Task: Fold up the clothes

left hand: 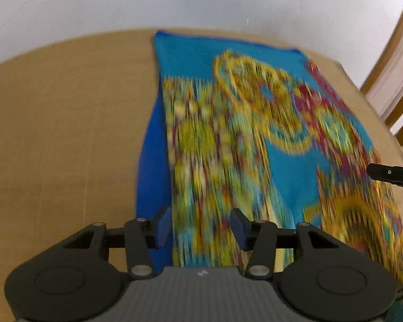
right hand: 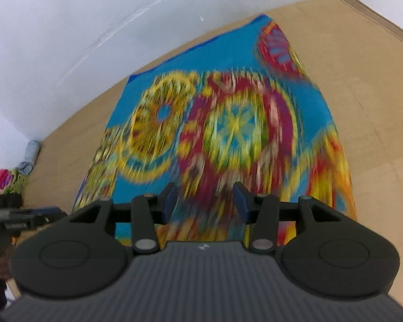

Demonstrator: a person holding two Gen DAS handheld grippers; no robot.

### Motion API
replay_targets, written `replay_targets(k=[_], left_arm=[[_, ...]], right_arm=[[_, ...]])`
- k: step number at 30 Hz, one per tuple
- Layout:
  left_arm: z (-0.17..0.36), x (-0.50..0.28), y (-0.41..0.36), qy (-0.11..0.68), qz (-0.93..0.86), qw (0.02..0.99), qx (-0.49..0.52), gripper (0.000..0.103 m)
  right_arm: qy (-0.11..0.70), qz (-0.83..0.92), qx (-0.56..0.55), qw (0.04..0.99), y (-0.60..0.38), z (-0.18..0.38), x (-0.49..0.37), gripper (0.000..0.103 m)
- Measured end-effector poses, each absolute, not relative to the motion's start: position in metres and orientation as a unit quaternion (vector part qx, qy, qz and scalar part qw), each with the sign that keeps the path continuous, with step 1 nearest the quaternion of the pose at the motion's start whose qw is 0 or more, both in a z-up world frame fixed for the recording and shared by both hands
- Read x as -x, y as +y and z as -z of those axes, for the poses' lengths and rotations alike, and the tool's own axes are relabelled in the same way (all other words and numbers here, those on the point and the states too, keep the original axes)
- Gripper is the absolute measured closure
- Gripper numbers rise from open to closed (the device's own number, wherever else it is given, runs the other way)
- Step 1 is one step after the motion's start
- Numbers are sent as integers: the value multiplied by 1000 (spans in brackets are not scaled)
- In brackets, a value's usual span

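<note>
The tan table (left hand: 61, 123) fills most of both views, backed by a white wall (left hand: 174, 2). Everything else I place from the patterned cloth (left hand: 255, 134): a long bright blue garment printed with yellow, red and green medallions. It lies spread flat on the table, its far hem close to the wall. Along its left side a plain darker blue strip (left hand: 153, 161) shows, which may be an underlayer or a turned edge; the blur keeps me from telling which. So I cannot settle whether this is a full spread or a piece already folded once lengthwise.

Well off the cloth's left side, near the table's edge, sits a small heap of other clothes (right hand: 5, 182).

My left gripper (left hand: 200, 229) hangs over the cloth's near left part, fingers apart, nothing between them. My right gripper (right hand: 205, 200) hangs over its near right part, likewise spread and empty.

I judge the fabric thin, light and limp: it will drape and sag, and may slide over itself. A grip belongs at the near corners or hem, pinching all layers together.
</note>
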State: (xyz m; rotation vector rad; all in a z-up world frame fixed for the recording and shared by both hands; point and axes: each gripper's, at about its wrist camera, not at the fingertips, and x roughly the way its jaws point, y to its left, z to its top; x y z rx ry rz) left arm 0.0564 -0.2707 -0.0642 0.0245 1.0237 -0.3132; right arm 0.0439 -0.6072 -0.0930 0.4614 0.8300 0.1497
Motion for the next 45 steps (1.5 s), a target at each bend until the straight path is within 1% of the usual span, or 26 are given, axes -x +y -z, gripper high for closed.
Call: replay_targets(k=[6, 10, 12, 15, 17, 19, 21, 22, 23, 25, 29, 33, 34, 35, 36, 37, 38, 40, 41, 42, 43, 45], left_arm=[[73, -25, -262, 479, 146, 866, -5, 52], [79, -4, -257, 473, 143, 869, 0, 56], [82, 7, -254, 470, 142, 871, 2, 56], [87, 23, -249, 465, 140, 874, 5, 56], [90, 33, -247, 462, 139, 876, 8, 52], [94, 38, -242, 465, 141, 874, 22, 51], [96, 43, -245, 457, 146, 877, 10, 51], [97, 45, -248, 452, 148, 880, 1, 53], [97, 47, -251, 446, 150, 882, -9, 69], [98, 53, -255, 433, 144, 890, -20, 97], [94, 64, -262, 405, 149, 902, -35, 100], [97, 65, -265, 421, 160, 892, -33, 100], [97, 64, -265, 426, 155, 891, -32, 94], [97, 63, -265, 425, 146, 893, -31, 93], [97, 64, -265, 423, 138, 895, -33, 89], [97, 64, -265, 423, 130, 896, -38, 76], [98, 65, -265, 422, 128, 897, -42, 66], [100, 68, -266, 418, 132, 898, -49, 67], [100, 69, -266, 416, 137, 898, -48, 85], [99, 69, -266, 415, 142, 898, -41, 97], [98, 69, -265, 414, 143, 898, -33, 101], [90, 72, -264, 402, 125, 906, -33, 103]], right_arm=[[425, -21, -172, 889, -555, 103, 59, 55], [420, 4, -171, 892, -522, 109, 119, 55], [420, 5, -167, 892, -507, 109, 146, 55], [418, 18, -165, 893, -497, 104, 176, 55], [417, 23, -169, 893, -496, 102, 190, 55], [413, 19, -172, 894, -494, 100, 201, 55], [415, 19, -172, 893, -493, 100, 209, 55], [420, 22, -170, 891, -492, 102, 210, 55], [422, 24, -169, 890, -491, 104, 212, 55], [420, 27, -165, 892, -489, 106, 215, 55], [414, 26, -151, 897, -486, 109, 216, 55], [409, 23, -147, 900, -486, 110, 216, 55], [409, 22, -146, 901, -487, 110, 216, 55], [409, 22, -145, 901, -487, 110, 215, 55], [409, 21, -144, 901, -488, 109, 215, 55], [409, 20, -144, 901, -488, 109, 215, 55], [409, 19, -143, 901, -488, 109, 214, 55], [409, 17, -140, 901, -488, 109, 213, 55], [409, 16, -139, 902, -488, 109, 213, 55], [409, 15, -138, 902, -488, 109, 212, 55], [410, 14, -137, 902, -489, 109, 212, 55], [410, 12, -134, 902, -489, 109, 211, 55]])
